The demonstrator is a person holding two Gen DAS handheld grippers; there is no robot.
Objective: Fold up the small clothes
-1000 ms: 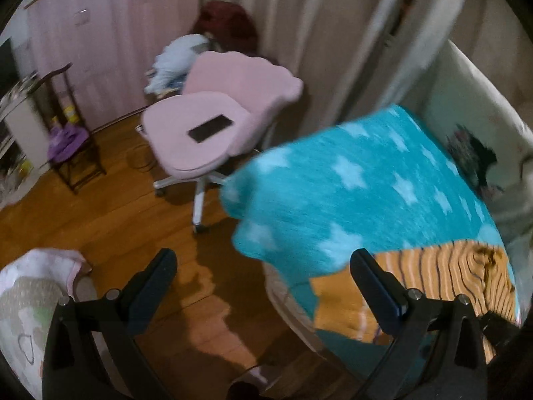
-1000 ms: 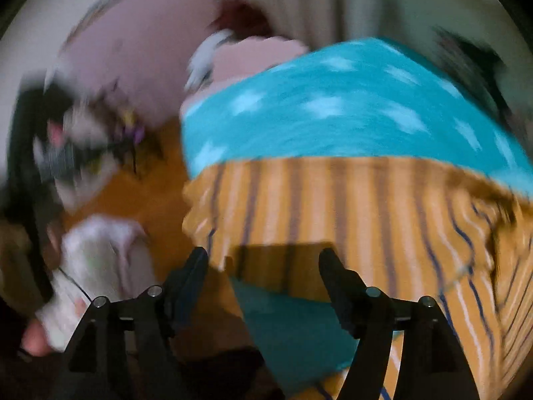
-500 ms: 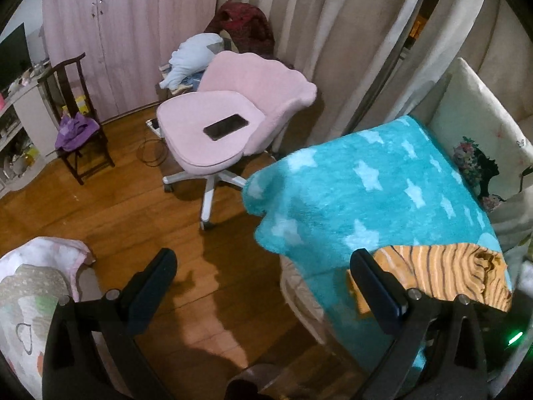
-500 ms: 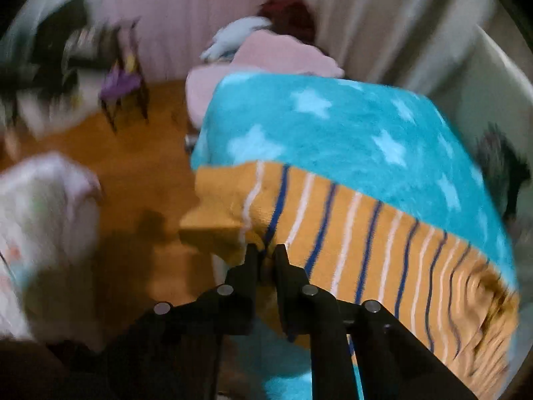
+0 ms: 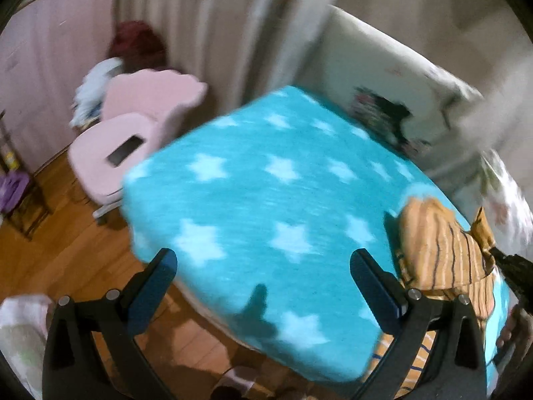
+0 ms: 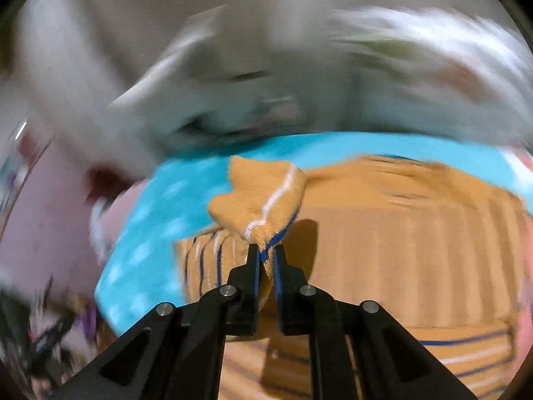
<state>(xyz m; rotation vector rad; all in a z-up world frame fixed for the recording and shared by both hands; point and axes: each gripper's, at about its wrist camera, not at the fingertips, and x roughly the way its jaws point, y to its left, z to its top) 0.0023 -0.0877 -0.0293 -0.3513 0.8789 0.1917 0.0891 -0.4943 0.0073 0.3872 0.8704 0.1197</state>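
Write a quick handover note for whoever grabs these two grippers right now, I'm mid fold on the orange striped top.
Right gripper: shut on a corner of the orange striped top, lifted and carried over the garment.
Left gripper: open, empty, hovering over the star blanket.
Top lies on the blanket's right side, partly bunched.
Done: corner gripped, first fold begun.
Left: lay the corner down, release, finish folding. Views are blurred, so check the lay first.
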